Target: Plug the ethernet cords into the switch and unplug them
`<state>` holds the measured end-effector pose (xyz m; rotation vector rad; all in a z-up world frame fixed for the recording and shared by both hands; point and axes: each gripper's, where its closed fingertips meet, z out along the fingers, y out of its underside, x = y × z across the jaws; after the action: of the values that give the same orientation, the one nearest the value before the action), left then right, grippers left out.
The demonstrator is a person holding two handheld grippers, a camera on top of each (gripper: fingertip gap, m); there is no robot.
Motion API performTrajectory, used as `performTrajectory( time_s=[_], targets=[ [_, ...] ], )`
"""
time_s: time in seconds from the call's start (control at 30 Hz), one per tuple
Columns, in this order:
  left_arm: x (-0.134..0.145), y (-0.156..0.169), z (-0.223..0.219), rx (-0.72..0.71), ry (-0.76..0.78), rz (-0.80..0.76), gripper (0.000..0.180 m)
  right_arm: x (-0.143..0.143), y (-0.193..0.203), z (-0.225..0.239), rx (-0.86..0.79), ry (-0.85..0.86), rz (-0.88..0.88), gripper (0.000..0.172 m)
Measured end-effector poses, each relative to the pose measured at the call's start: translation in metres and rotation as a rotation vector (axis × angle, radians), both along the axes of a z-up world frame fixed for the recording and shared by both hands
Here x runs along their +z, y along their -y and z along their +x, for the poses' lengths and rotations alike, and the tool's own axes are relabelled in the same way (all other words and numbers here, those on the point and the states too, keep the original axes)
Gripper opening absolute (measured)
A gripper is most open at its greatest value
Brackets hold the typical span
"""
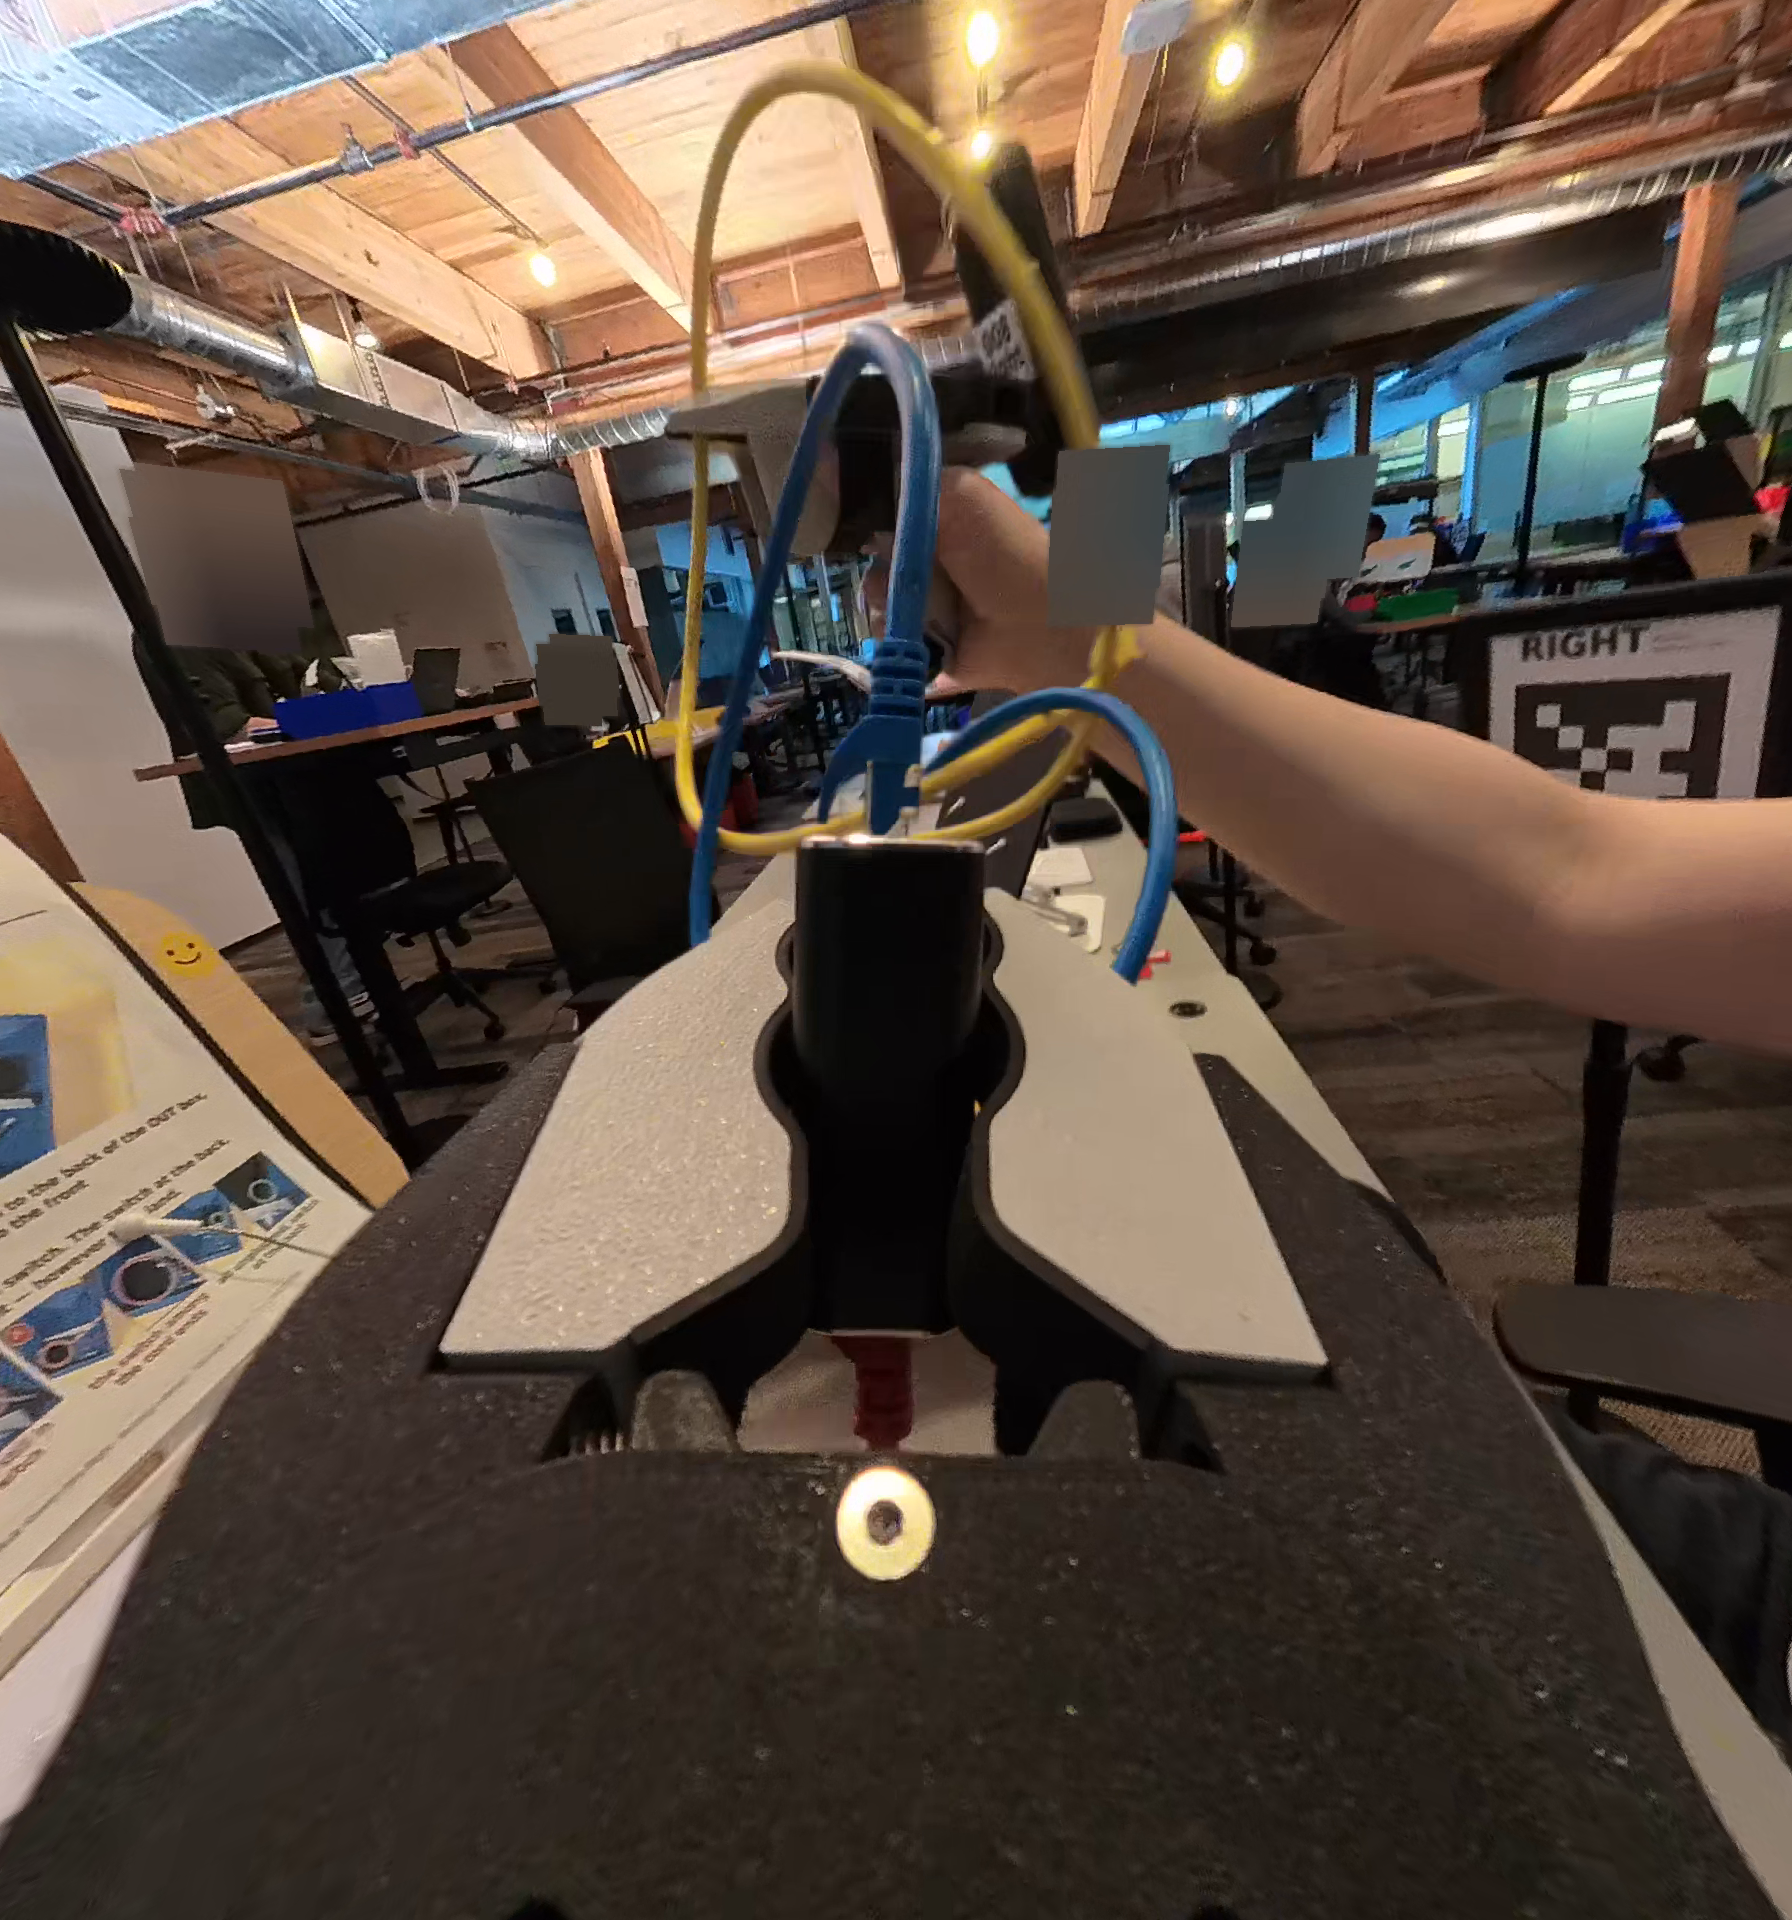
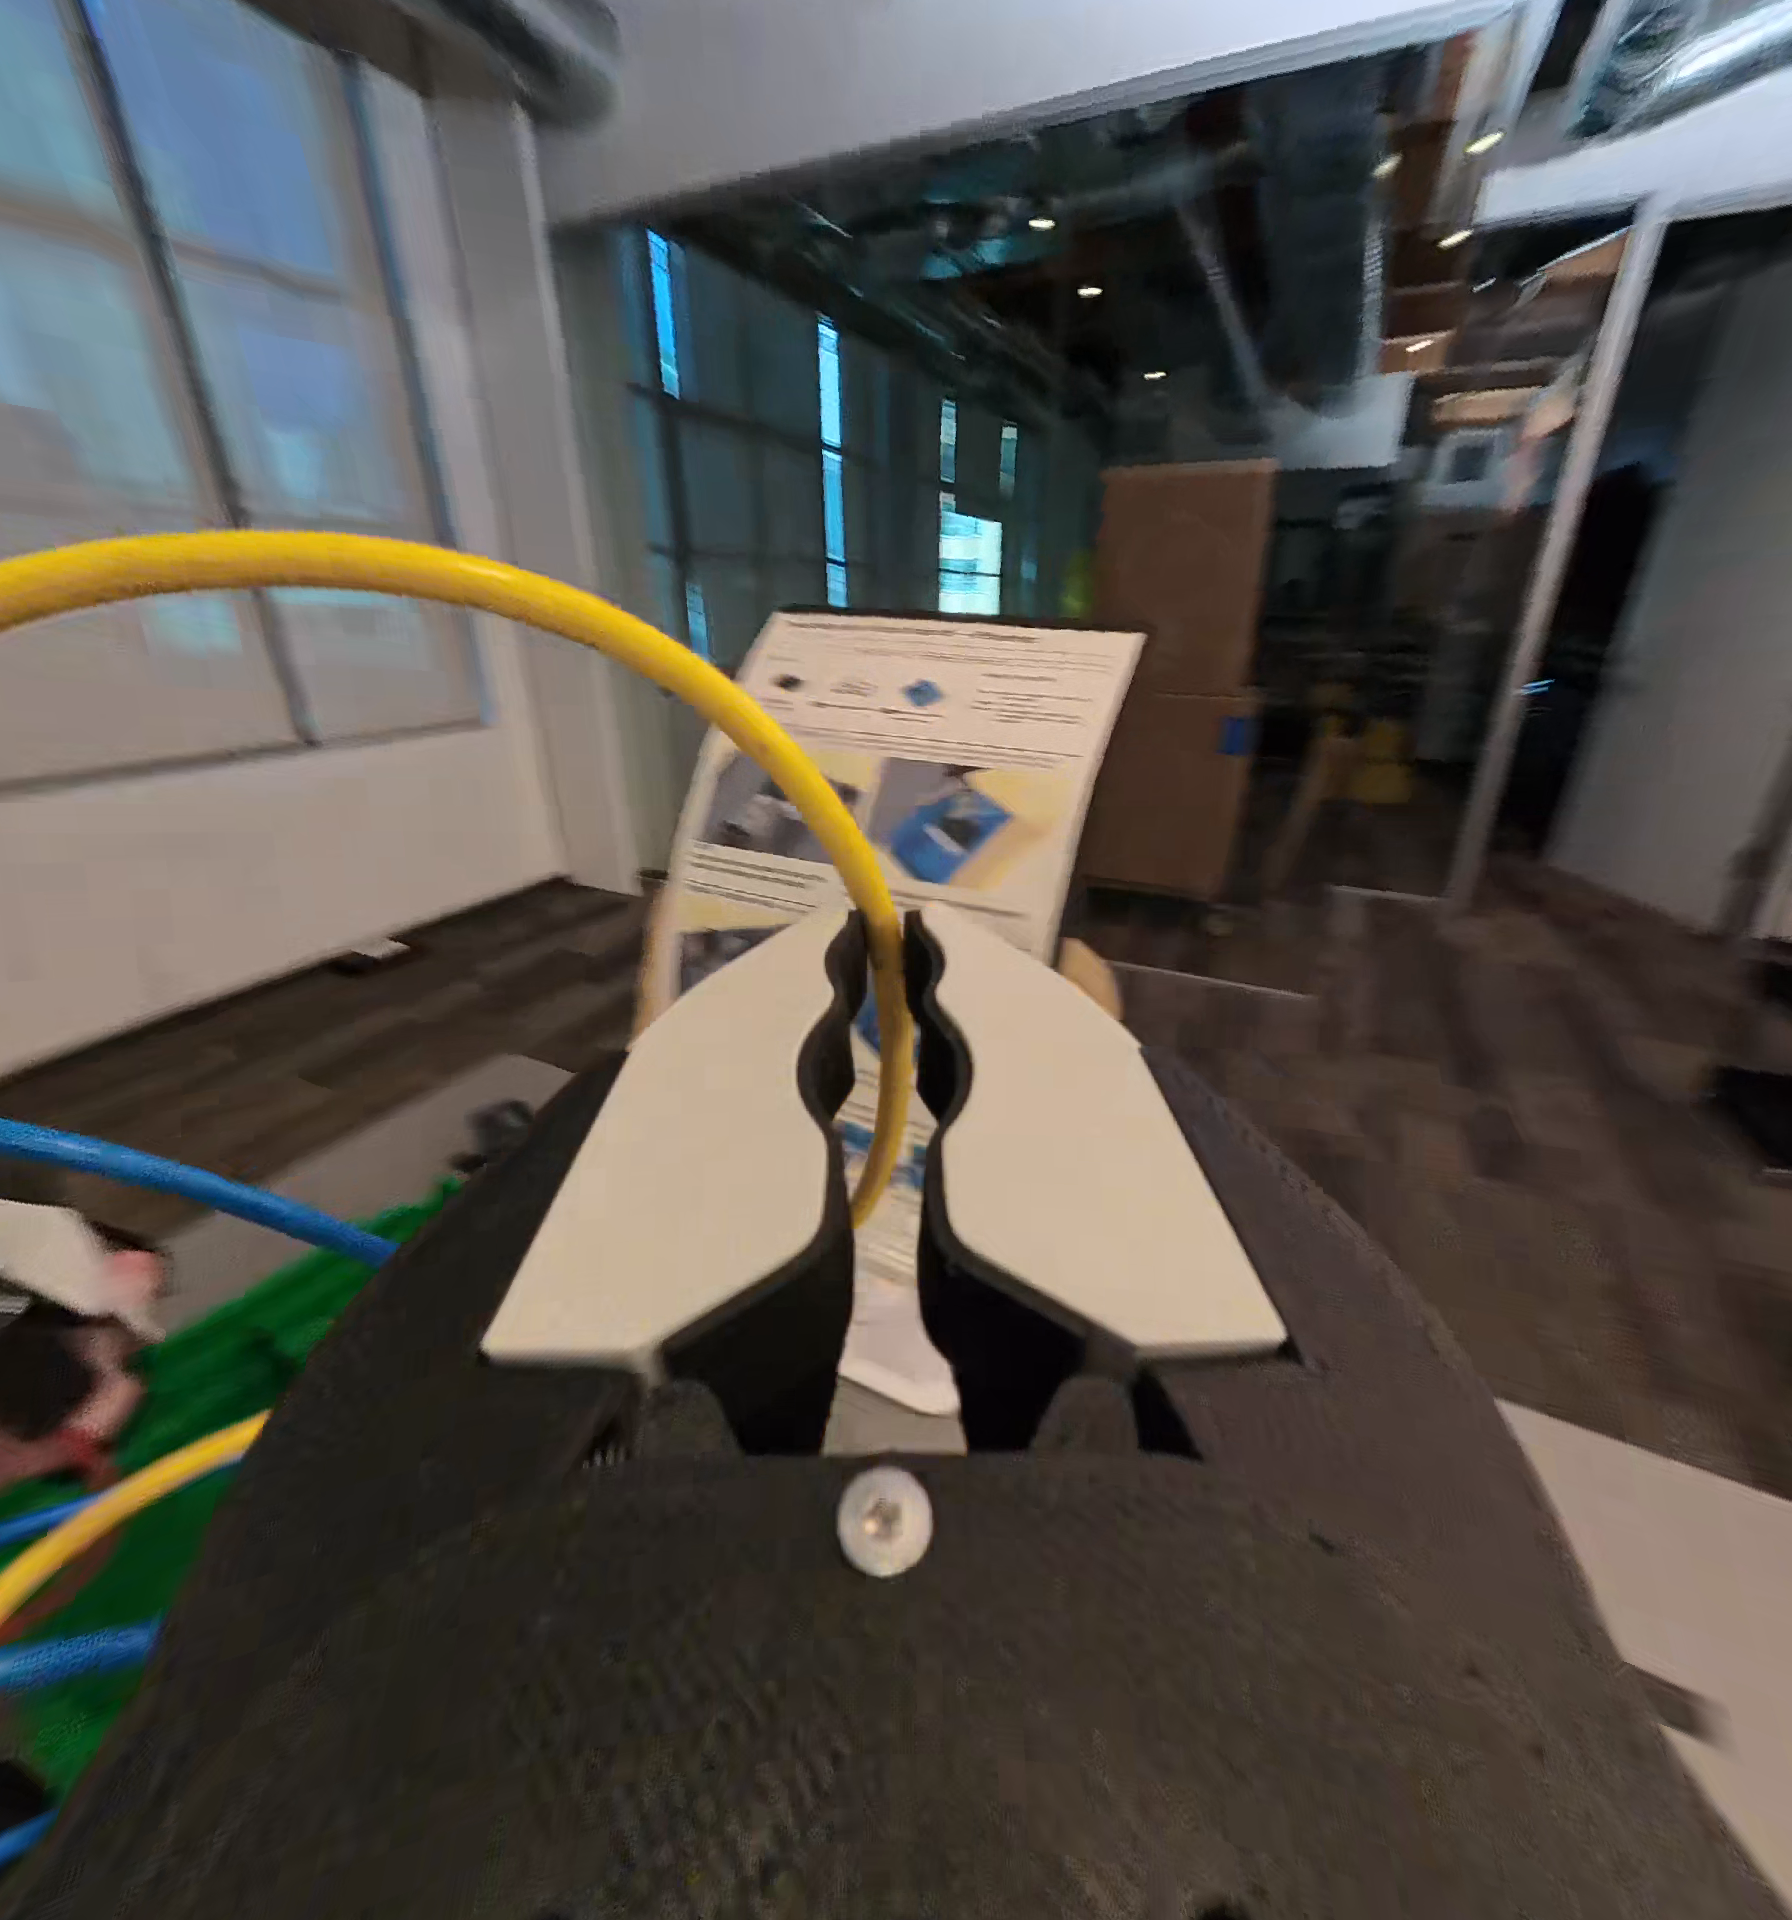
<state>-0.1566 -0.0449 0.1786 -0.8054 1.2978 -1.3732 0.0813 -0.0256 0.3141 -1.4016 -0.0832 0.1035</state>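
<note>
Timber-beamed ceiling (image 1: 601,208) with silver ducts (image 1: 248,343) — desks (image 1: 352,732), office chairs (image 1: 435,914), tall windows (image 2: 196,364).

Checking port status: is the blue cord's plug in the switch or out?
In. The blue cord runs plug-first into the far end of the black switch, which the left tongs grip on both sides. Latch engagement: cannot tell.

The left hand-held gripper (image 1: 887,935) clamps a black switch (image 1: 887,1039); a blue cord (image 1: 892,717) and a yellow cord (image 1: 705,416) loop above it.
</note>
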Motion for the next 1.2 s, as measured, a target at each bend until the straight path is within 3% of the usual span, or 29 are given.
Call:
performTrajectory(
  time_s=[0.13, 0.43, 0.8, 0.97, 1.2],
  targets=[
    [-0.004, -0.002, 0.01, -0.033, 0.011, -0.063, 0.026, 0.007, -0.006, -0.03, 0.195, -0.167, 0.052, 0.007],
    [-0.022, -0.005, 0.023, -0.132, -0.043, -0.151, 0.027, 0.027, 0.006, -0.064, 0.29, -0.038, 0.183, 0.007],
    [-0.02, 0.01, 0.02, -0.22, -0.047, -0.144, 0.027, 0.042, 0.017, -0.082, -0.012, 0.564, 0.212, 0.006],
    [-0.017, 0.017, 0.015, -0.294, -0.048, -0.17, 0.027, 0.058, 0.024, -0.082, -0.164, 0.725, 0.227, 0.006],
    [-0.031, 0.011, 0.026, -0.228, -0.105, -0.132, 0.027, 0.091, 0.033, -0.084, -0.301, 0.859, 0.189, 0.006]
  ],
)
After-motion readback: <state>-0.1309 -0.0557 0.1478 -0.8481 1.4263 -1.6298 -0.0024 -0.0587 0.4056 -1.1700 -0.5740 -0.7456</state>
